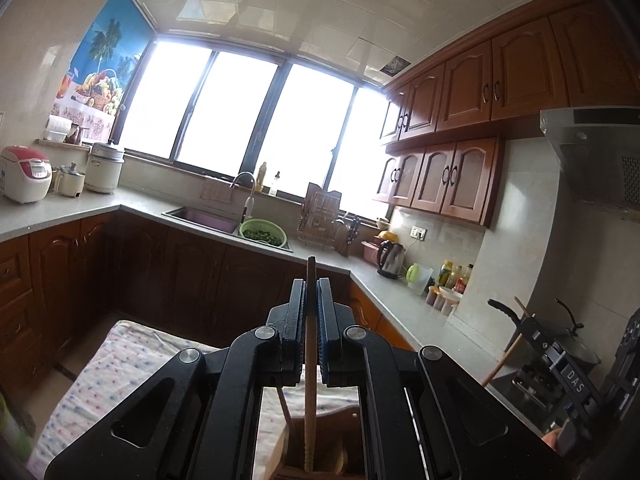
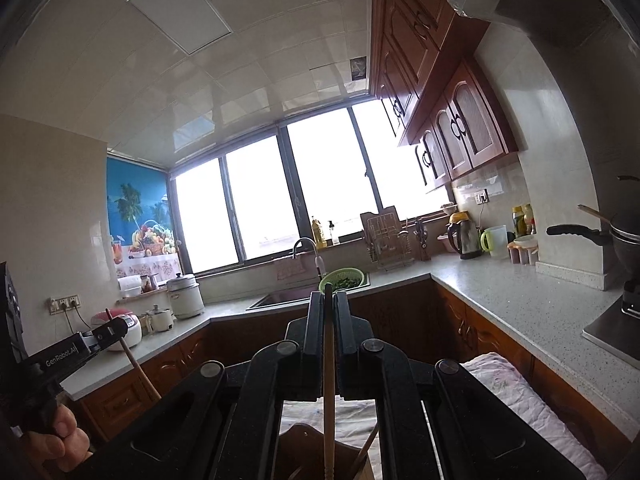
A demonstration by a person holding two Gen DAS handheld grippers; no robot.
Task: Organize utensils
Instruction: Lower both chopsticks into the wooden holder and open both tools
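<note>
My left gripper (image 1: 311, 284) is shut on a wooden chopstick (image 1: 310, 392) that stands upright between the fingers, its lower end down in a wooden utensil holder (image 1: 316, 460) at the bottom edge. My right gripper (image 2: 329, 300) is shut on another wooden chopstick (image 2: 329, 400), also upright, its lower end over a wooden holder (image 2: 304, 448) below. The right gripper shows at the far right of the left wrist view (image 1: 532, 340). The left gripper shows at the left of the right wrist view (image 2: 108, 332).
A table under a spotted cloth (image 1: 100, 380) lies below. Counters wrap the kitchen, with a sink (image 1: 204, 218), a green colander (image 1: 264, 234), a kettle (image 1: 390, 258), rice cookers (image 1: 24, 172) and a wok (image 2: 624, 236) on the stove.
</note>
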